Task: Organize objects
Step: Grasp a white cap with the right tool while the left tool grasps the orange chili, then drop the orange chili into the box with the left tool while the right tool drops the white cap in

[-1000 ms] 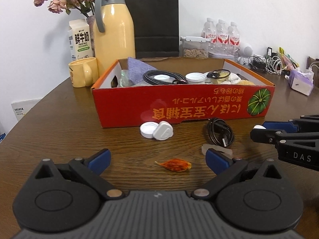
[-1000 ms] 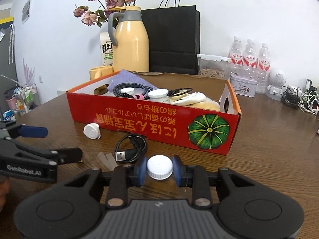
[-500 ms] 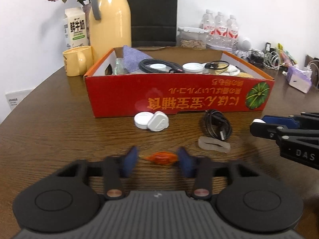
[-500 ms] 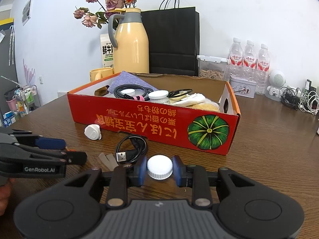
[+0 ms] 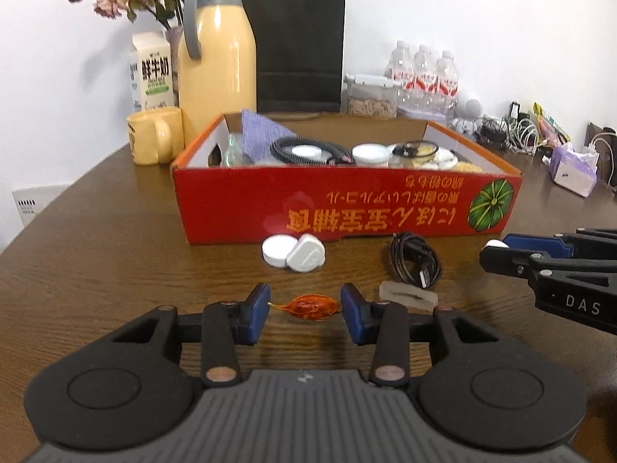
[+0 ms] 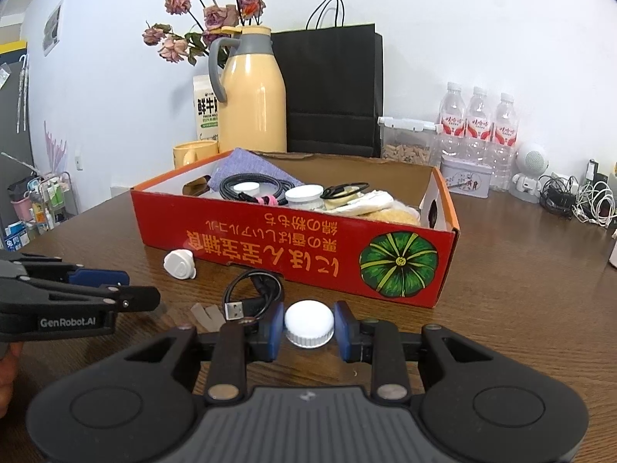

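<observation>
My left gripper (image 5: pixel 304 308) is shut on a small orange wrapped candy (image 5: pixel 308 307) and holds it just above the wooden table (image 5: pixel 96 254). My right gripper (image 6: pixel 308 324) is shut on a white round cap (image 6: pixel 308 323). A red cardboard box (image 5: pixel 347 208) holding several items stands ahead; it also shows in the right wrist view (image 6: pixel 293 247). On the table before it lie a white cap (image 5: pixel 277 250), a white triangular piece (image 5: pixel 306 258), a black USB cable (image 5: pixel 414 260) and a clear plastic strip (image 5: pixel 408 296).
A yellow thermos (image 5: pixel 218 65), yellow mug (image 5: pixel 154 137), milk carton (image 5: pixel 152 71), dried flowers and black paper bag (image 5: pixel 299 42) stand behind the box. Water bottles (image 5: pixel 422 77), a snack tub, cables and a tissue pack (image 5: pixel 574 171) are at the back right.
My left gripper closed from wide open onto the orange candy and lifted slightly. My right gripper kept its hold on the white cap and barely moved.
</observation>
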Tool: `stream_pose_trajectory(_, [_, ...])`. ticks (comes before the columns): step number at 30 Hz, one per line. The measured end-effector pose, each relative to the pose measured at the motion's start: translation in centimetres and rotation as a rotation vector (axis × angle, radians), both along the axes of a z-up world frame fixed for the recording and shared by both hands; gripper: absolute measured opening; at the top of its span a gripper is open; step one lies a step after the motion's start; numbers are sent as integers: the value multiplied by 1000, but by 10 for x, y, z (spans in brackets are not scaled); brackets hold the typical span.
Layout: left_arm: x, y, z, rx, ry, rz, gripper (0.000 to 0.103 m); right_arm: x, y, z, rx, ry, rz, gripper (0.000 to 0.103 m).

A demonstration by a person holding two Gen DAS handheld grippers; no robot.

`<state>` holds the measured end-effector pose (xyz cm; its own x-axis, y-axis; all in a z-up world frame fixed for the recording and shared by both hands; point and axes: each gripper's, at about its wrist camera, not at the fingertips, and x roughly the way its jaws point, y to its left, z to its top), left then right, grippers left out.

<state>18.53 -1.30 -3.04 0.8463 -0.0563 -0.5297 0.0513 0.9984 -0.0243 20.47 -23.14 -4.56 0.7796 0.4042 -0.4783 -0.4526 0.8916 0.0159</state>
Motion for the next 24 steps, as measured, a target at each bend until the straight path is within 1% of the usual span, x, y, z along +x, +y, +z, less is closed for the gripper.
stream_pose_trajectory(6, [-1, 3, 17, -24, -57, 5, 41, -7, 4, 5, 5, -58, 10, 27])
stream_pose_trajectory(13, [14, -1, 54, -20, -167, -3, 41, 0, 12, 35, 34, -137, 34, 27])
stream_pose_trajectory(19, [41, -3, 78, -18, -227, 10, 41, 26, 22, 61, 42, -197, 27, 27])
stream_pose_trajectory(24, [74, -4, 90, -27, -249, 28, 41, 60, 33, 74, 29, -223, 5, 27])
